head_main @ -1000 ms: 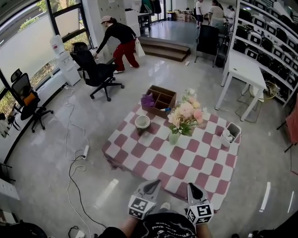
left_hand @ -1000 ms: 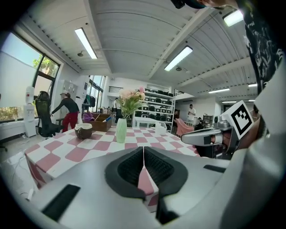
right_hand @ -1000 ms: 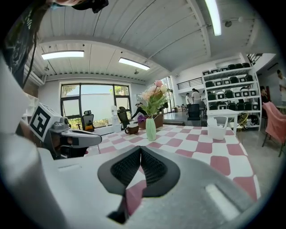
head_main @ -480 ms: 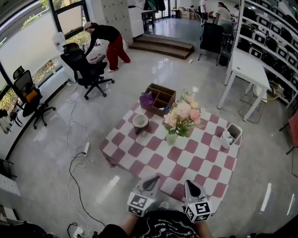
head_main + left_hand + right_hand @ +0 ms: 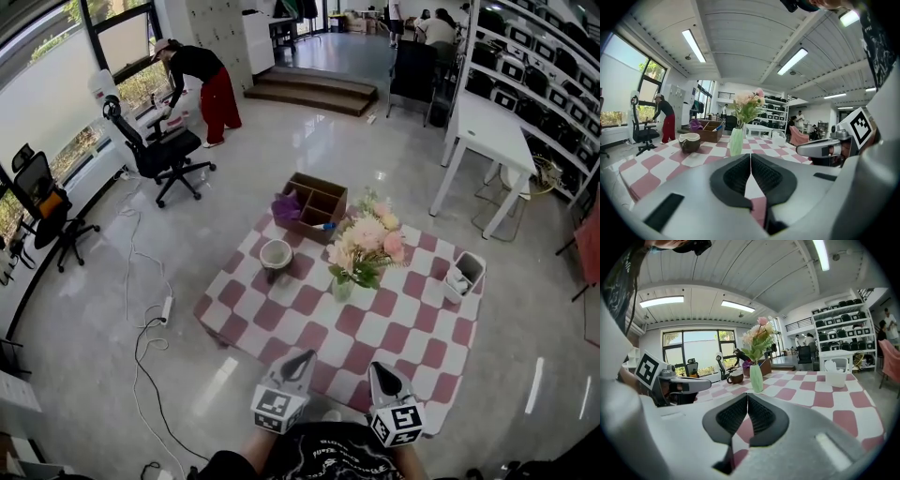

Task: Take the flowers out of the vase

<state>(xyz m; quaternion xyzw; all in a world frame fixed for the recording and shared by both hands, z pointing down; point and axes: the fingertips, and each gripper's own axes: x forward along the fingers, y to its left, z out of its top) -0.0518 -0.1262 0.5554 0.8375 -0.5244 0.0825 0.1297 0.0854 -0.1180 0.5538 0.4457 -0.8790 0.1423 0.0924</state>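
Both pairs of jaws are pressed together with nothing between them. On the left gripper [image 5: 750, 164] and the right gripper [image 5: 748, 405] the ribbed black pads meet along a single seam. The two grippers hang side by side at the near edge of the table [image 5: 394, 330], well apart from the work.

Beyond them, near the table's middle, the flowers [image 5: 367, 240] stand upright in the vase [image 5: 343, 287]. A bowl [image 5: 276, 253] sits to its left, a box [image 5: 317, 201] lies behind it, and a white tub [image 5: 466, 272] stands at the right edge.

The bunch looks light. Its pink and cream heads are likely soft and would crush or shed under the pads, so they are no place to grip. The stems look thin but stiffer. The best hold is probably where they gather, just above the vase's mouth and under the leaves.

The vase is narrow, tall and smooth, with a wide bunch on top, so it is likely to tip or slide on the cloth. One gripper could steady its body while the other draws the stems straight up. Both pairs of jaws would have to spread first.
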